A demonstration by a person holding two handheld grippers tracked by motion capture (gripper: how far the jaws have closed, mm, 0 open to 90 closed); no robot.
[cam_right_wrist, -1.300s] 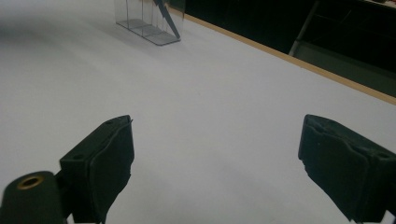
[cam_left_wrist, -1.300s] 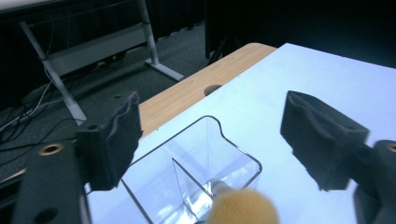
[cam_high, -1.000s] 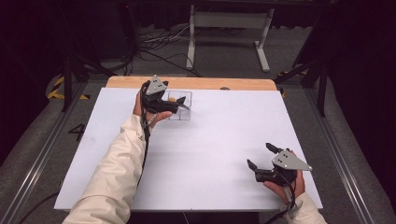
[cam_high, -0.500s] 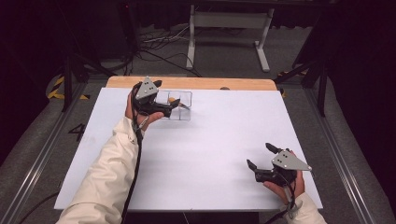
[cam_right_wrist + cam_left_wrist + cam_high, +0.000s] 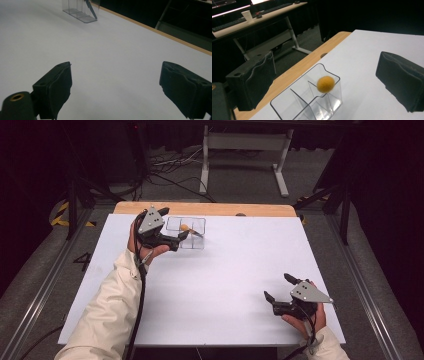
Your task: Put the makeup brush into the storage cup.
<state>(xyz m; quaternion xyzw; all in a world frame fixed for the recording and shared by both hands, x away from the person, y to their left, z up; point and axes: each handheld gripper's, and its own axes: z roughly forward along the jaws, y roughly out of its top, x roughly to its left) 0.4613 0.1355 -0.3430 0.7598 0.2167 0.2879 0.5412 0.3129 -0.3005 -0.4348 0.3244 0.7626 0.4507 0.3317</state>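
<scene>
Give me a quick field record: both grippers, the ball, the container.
left gripper: open, its jaws have just been opening, nothing between them, beside the container
right gripper: open, holding nothing, over bare table near the front right
orange ball: inside the container, in an end compartment
clear container: divided, near the table's far edge
table: white top

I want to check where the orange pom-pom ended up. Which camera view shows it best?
The left gripper view: the orange pom-pom sits large and sharp at the top of one compartment of the clear divided container. The high view shows it as a small orange dot. In the right gripper view I cannot make it out.
</scene>
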